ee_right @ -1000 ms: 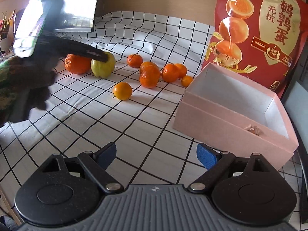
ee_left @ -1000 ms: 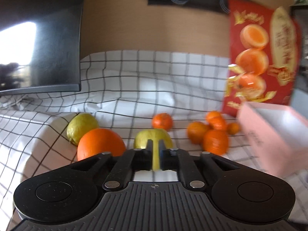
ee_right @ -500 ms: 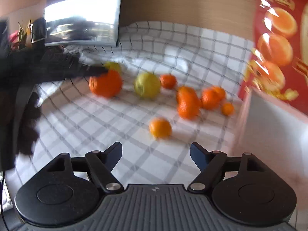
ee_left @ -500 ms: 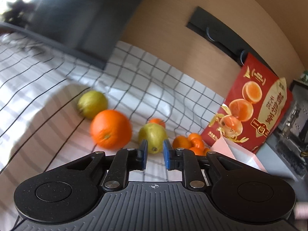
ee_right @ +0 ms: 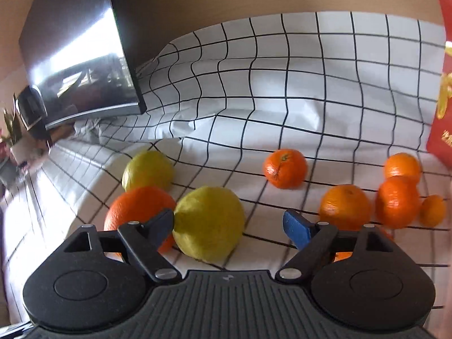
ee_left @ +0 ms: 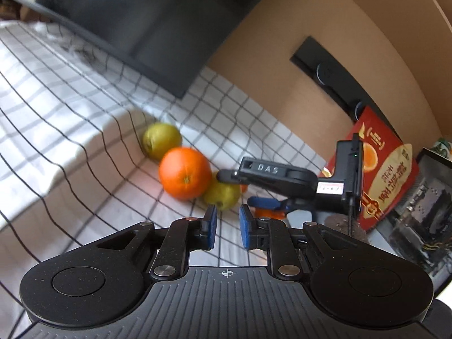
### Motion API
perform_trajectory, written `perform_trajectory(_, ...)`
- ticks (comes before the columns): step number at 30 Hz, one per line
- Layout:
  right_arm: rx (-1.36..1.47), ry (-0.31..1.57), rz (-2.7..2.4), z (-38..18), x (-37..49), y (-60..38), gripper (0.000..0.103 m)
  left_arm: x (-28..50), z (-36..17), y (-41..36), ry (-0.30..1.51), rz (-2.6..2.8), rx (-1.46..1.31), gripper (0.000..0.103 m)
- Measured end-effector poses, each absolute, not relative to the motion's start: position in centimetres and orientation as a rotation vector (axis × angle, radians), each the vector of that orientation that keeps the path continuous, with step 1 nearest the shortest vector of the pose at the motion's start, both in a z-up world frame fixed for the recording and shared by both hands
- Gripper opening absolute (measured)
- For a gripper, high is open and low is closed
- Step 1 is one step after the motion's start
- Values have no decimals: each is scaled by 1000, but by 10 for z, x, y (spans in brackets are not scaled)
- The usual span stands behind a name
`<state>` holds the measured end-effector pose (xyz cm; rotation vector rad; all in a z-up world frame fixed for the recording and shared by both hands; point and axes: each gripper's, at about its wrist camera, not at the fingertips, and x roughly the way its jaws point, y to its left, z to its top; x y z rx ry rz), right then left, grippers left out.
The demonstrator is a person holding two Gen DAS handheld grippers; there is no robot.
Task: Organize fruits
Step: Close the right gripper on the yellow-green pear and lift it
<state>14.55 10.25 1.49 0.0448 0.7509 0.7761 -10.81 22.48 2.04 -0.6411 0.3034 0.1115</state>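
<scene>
Now the right gripper (ee_right: 228,226) jaws, just widened, straddle the roundish yellow-green fruit (ee_right: 209,223), unpinched; left gripper (ee_left: 227,226) jaws closed, empty.

Looks like a home living room: big flat-screen TV (ee_right: 82,56) on a wood-panel wall (ee_left: 282,65), checked tablecloth (ee_right: 310,84), snack bag (ee_left: 387,169), potted plant (ee_right: 12,130) at the edge.
</scene>
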Motion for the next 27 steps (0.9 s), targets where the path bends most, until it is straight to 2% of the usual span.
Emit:
perform_trajectory(6,32,754,793,15,141,115,77,-108,23,218,300,136,-620,20)
perform_trajectory(10,97,813,840,15,146,107,61,-106,26,213,305,131,-604,20)
perform_trajectory(15,77,824,883,19,140,92,61,-102,29,204,304,114,-579,20)
perform_trajectory(21,77,839,816,5,138,94,69,-100,28,198,313,156,-539,20)
perform_trajectory(27,27,831,787,3,133,94,66,-95,25,204,361,193,-517,20)
